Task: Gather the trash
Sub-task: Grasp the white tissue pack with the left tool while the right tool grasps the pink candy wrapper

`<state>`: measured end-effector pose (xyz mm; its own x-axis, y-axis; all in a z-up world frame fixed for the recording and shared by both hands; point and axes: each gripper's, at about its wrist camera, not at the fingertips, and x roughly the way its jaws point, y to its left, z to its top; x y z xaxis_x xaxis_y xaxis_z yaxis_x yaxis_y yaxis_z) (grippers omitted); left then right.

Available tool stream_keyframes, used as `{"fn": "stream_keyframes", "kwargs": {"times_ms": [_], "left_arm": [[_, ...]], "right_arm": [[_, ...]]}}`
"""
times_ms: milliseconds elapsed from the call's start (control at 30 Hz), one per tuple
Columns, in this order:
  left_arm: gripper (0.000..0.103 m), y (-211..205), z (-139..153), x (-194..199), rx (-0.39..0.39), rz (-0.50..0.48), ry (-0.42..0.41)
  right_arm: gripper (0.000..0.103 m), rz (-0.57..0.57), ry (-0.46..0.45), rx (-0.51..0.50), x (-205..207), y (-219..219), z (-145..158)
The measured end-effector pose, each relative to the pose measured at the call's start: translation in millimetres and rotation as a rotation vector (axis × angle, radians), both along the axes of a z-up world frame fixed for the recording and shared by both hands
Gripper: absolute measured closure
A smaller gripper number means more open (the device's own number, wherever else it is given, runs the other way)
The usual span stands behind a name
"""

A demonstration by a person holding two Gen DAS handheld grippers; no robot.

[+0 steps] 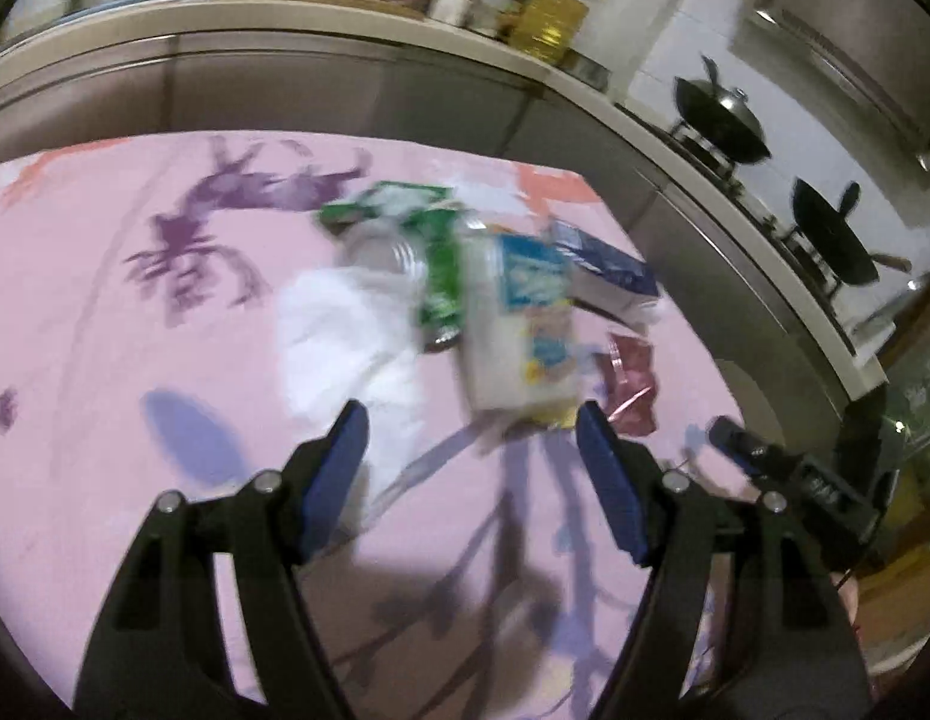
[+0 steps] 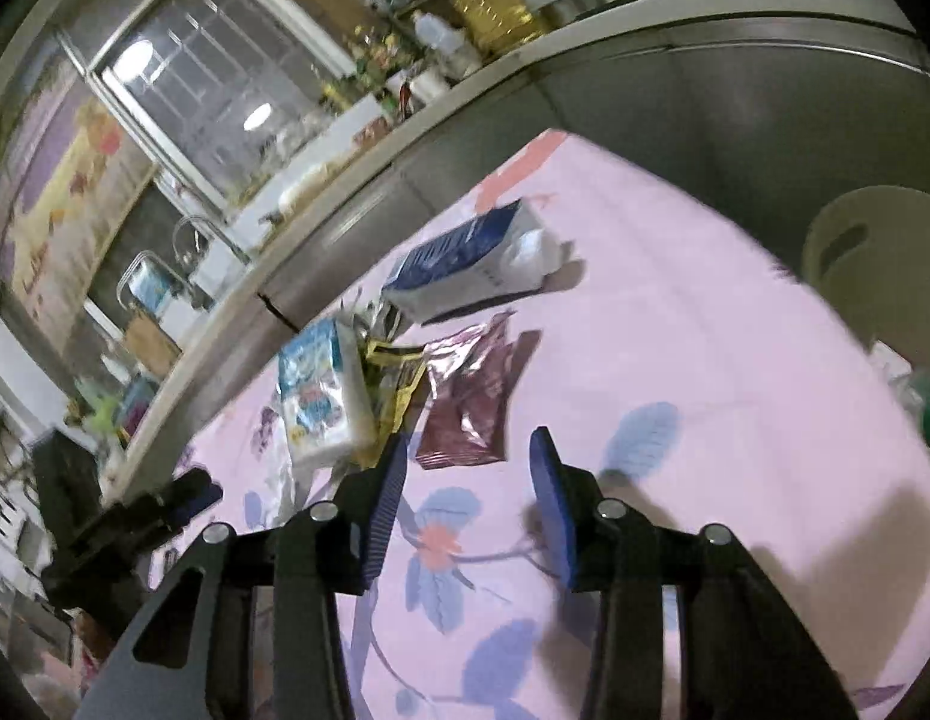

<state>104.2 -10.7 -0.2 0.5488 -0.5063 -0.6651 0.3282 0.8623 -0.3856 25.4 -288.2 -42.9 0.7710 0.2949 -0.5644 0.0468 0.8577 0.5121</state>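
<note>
A heap of trash lies on the pink flowered cloth [image 1: 105,312]. It holds a white tissue pack with a blue label [image 1: 519,330] [image 2: 321,396], a blue and white carton [image 1: 609,270] [image 2: 471,264], a maroon foil wrapper [image 1: 630,384] [image 2: 474,402], a green-labelled clear bottle [image 1: 429,264], a green packet [image 1: 375,204], crumpled white paper [image 1: 351,336] and a yellow wrapper [image 2: 399,384]. My left gripper [image 1: 474,420] is open and empty, just short of the tissue pack. My right gripper [image 2: 468,450] is open and empty, just short of the maroon wrapper.
A steel kitchen counter [image 1: 405,60] runs behind the table, with bottles and a yellow oil jug [image 1: 549,24]. Two black woks [image 1: 723,114] sit on the stove at the right. A pale round bin [image 2: 873,264] with a handle slot stands at the table's right.
</note>
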Motion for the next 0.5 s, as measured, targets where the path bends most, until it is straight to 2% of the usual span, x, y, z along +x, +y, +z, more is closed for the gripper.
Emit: {"fn": "stream_keyframes", "kwargs": {"times_ms": [100,200,300,467,500], "left_arm": [[0.034,-21,-6,17,0.036,-0.015,-0.003],[0.034,-39,-16,35,0.061,-0.011,0.023],[0.034,-43,-24,50,0.051,0.016,0.052],[0.035,-42,-38,63,0.003,0.035,0.111],[0.05,-43,-38,62,-0.001,0.03,0.106]], "right_arm": [[0.062,0.007,0.02,-0.067,13,15,1],[0.062,0.008,0.041,-0.082,26,18,-1],[0.061,0.005,0.055,-0.061,35,16,-4],[0.056,0.007,0.078,-0.089,49,21,-16],[0.056,0.007,0.064,-0.109,48,23,-16]]}}
